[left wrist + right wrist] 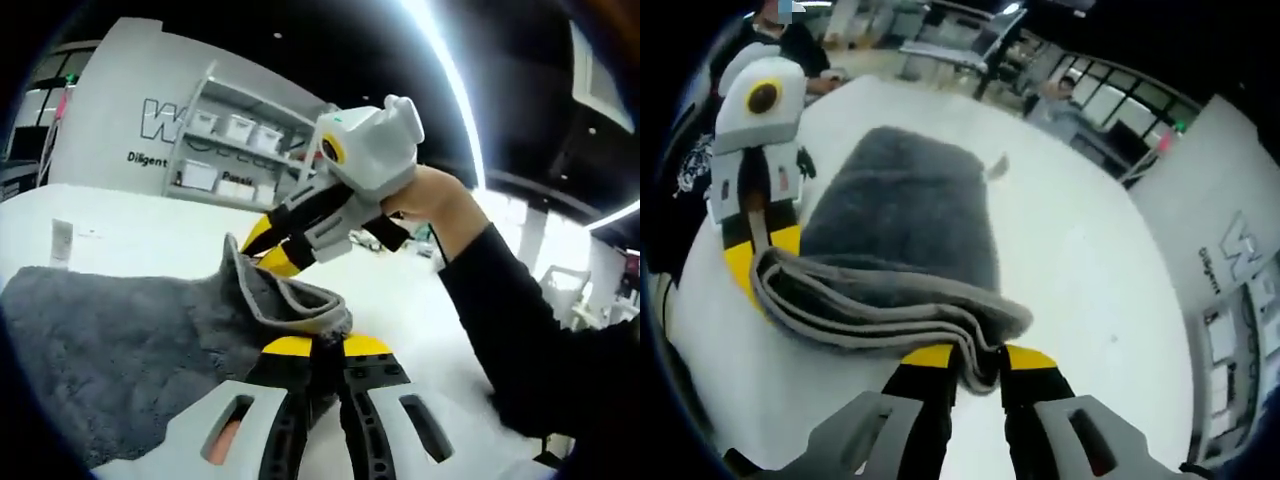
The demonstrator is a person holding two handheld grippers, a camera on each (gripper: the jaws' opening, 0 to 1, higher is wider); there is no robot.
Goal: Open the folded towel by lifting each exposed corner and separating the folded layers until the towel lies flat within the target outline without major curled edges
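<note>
Your left gripper (326, 347) and right gripper (978, 357) each clamp, jaws closed, a near corner of the grey towel (905, 215) above the white table (1080, 260).

White table (1090, 260), shelving with bins (235, 140)

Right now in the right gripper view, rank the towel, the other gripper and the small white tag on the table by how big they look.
1. Grey towel
2. Left gripper, though nearness inflates it
3. White tag
</note>
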